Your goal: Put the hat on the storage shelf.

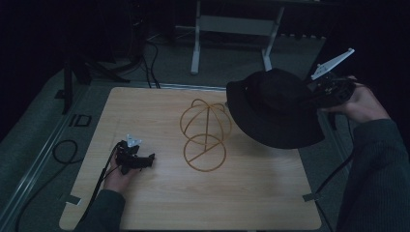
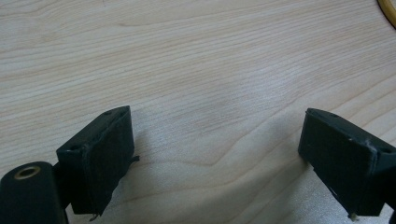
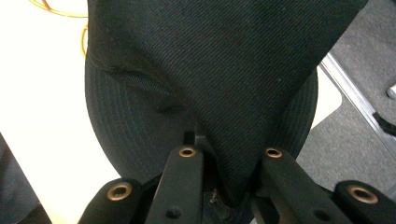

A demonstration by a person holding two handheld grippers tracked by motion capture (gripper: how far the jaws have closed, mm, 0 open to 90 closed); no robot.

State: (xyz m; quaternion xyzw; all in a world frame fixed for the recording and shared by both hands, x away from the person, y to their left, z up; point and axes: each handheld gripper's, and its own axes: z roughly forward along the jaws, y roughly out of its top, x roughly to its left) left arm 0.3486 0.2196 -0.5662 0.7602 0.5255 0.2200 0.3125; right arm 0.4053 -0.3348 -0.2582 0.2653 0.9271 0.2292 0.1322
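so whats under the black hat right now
The black hat hangs in the air, pinched by the right gripper. Under it lie the wooden table and its right edge. The gold wire stand sits left of it, not under; the brim hides a little table.

The hat (image 3: 224,84) is black woven cloth, matt, with a fine diagonal twill and rows of stitching on the brim. The table (image 2: 196,60) is pale wood with clear grain, smooth and slightly shiny. The wire stand (image 1: 205,137) looks like thin metal of golden colour. The left gripper (image 2: 215,158) has matt black plastic jaws with small brass-coloured inserts.
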